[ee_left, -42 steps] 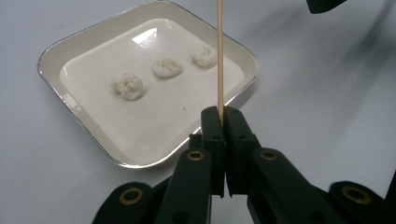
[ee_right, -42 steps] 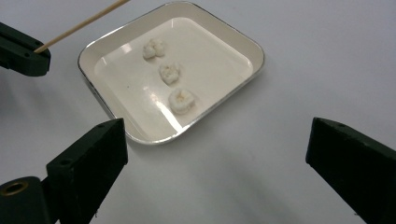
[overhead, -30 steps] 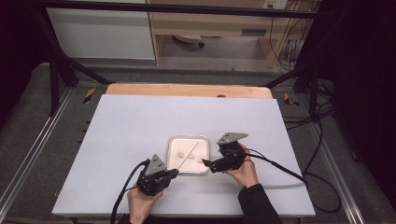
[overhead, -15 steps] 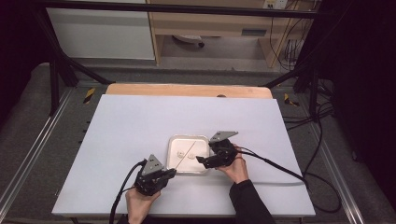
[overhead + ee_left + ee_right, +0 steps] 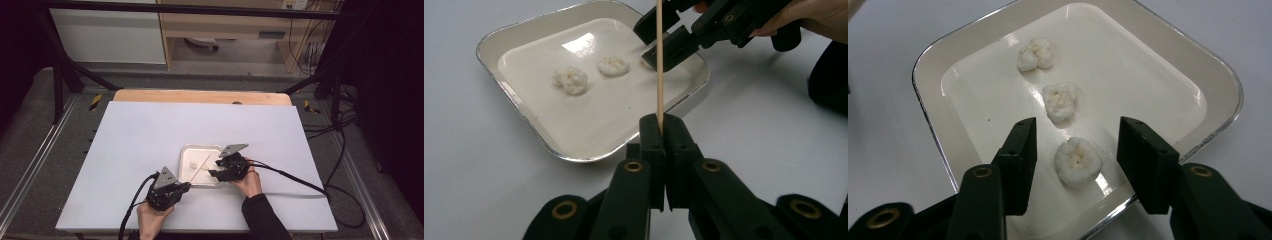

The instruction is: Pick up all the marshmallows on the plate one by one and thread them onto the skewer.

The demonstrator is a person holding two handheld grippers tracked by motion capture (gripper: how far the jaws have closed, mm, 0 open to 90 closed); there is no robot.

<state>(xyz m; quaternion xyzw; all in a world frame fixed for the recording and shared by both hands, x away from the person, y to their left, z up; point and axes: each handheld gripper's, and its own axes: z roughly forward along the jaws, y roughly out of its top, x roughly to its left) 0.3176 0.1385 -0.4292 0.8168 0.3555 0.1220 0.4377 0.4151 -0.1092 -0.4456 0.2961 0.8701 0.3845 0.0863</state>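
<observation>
A white square tray [image 5: 200, 147] lies on the table, holding three white puffy pieces in a row. My left gripper [image 5: 186, 186] sits at the tray's near left corner, shut on a thin wooden skewer [image 5: 659, 75] that points over the tray. My right gripper [image 5: 1075, 135] is open at the tray's right edge. Its jaws straddle the nearest white piece [image 5: 1078, 161] without touching it. The other two pieces [image 5: 1060, 101] [image 5: 1035, 54] lie farther in. In the left gripper view, the right gripper [image 5: 664, 37] hovers behind the skewer, over the tray's far corner.
The tray rests on a white table top [image 5: 150, 130] with a wooden strip [image 5: 200, 96] along its far edge. A black cable [image 5: 295, 177] trails right from the right gripper. Metal rails and dark frame legs flank the table.
My right gripper has moved left, from beside the tray to over its right edge around a white piece. The left gripper and skewer have barely shifted.
</observation>
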